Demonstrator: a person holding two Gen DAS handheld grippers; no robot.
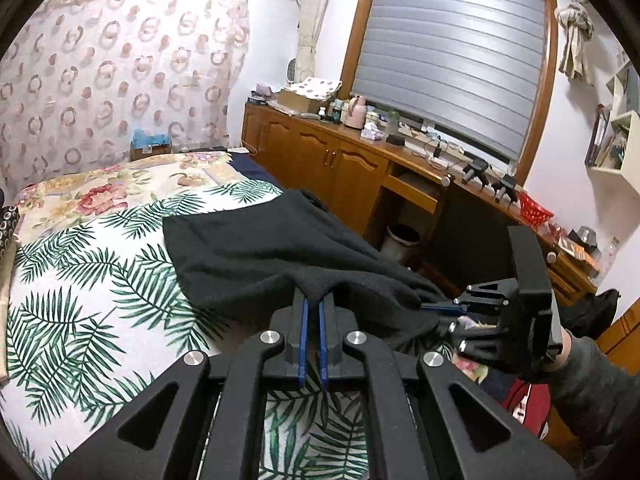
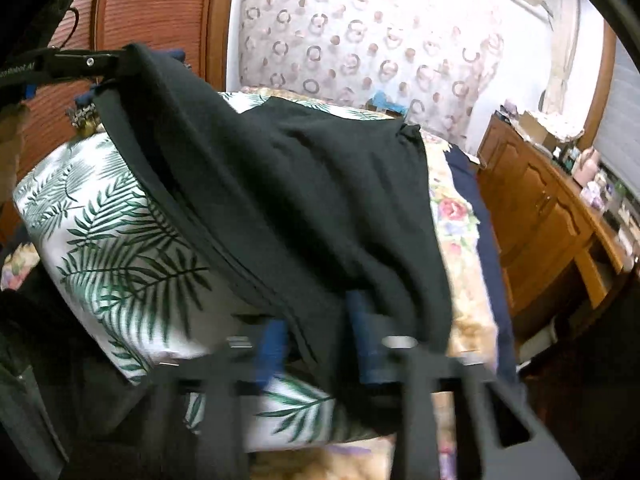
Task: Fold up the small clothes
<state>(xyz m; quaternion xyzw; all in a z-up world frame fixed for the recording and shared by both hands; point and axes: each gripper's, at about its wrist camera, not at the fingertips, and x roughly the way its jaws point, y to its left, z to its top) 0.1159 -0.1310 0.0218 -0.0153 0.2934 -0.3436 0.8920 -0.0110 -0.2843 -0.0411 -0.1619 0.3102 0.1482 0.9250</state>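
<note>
Leaf-print bedspread [image 1: 80, 288] beneath dark garment [image 1: 256, 252]; right-wrist-only wooden headboard [image 2: 160, 12].

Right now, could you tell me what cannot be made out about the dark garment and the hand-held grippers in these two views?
- Right hand-held gripper: motion blur in the right wrist view hides how firmly it grips the dark garment.
- Left hand-held gripper: fingertips buried under cloth in the left wrist view.
- Garment type: bunched folds hide its shape in both views.
- Garment's far edge: hidden behind its own raised fold in the left wrist view.

Left claw [image 1: 313, 300]: black plastic linkage, silver screws, blue finger pads. Right claw [image 1: 430, 307]: same build; dk grey sleeve [image 1: 592, 380].
</note>
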